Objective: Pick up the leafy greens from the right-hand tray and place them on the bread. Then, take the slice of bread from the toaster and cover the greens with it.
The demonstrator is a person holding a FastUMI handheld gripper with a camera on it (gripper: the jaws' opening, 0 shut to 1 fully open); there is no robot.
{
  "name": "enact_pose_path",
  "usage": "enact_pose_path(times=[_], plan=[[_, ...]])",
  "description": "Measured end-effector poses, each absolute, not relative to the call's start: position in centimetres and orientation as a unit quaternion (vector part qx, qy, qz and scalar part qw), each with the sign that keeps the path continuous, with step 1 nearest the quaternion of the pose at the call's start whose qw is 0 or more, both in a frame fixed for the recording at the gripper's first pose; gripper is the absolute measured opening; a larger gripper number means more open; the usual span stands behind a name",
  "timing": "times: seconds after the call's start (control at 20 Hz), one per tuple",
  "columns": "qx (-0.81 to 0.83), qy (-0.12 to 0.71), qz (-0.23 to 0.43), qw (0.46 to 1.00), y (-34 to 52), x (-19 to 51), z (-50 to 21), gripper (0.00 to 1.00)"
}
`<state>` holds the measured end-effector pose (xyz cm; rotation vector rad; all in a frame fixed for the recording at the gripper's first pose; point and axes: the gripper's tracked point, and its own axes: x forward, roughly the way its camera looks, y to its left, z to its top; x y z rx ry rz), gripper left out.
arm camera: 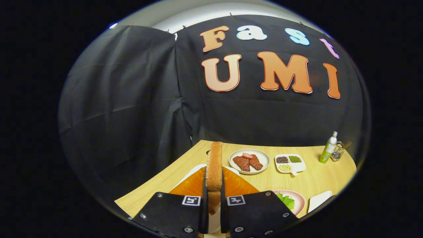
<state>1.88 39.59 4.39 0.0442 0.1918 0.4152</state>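
Black cloth drapes the booth behind a pale wooden worktop (297, 180), which spreads out beyond the fingers. The gripper (214, 205) has its two fingers drawn in narrow, both pressing on a slice of bread (214, 170) held on edge between them; the slice stands upright, its brown crust rising well above the fingertips and its lower end dipping down into the gap between them.

Directly behind the held slice, just ahead of the fingers, lies an orange mat (190, 186) with a white edge showing past it on either side; what lies on it is hidden by the fingers and the slice. Just to the right of the right finger sits a pink plate (300, 201) carrying leafy greens (286, 200), partly cut off by the finger. Further to the right of that plate lies a white tray (320, 200), seen only at its edge.

Beyond the fingers, to the right of the bread's upper end, a white plate (264, 163) bears slices of reddish-brown meat (248, 162). Next to it on the right is a white divided dish (299, 168) with dark, green and pale grains in separate compartments. Farthest off to the right stand a green bottle (328, 150) and, touching or just beside it, a small wire holder (339, 152).
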Motion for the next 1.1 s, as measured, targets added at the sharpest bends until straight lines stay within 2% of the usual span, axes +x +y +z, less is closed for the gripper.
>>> enact_pose_path(times=[0.35, 0.85, 1.1], plan=[[0.029, 0.08, 0.181, 0.98, 34.5, 2.0, 5.2, 0.14], [0.031, 0.133, 0.144, 0.98, 28.4, 2.4, -1.8, 0.14], [0.037, 0.166, 0.148, 0.974, 27.5, 2.3, -5.7, 0.14]])
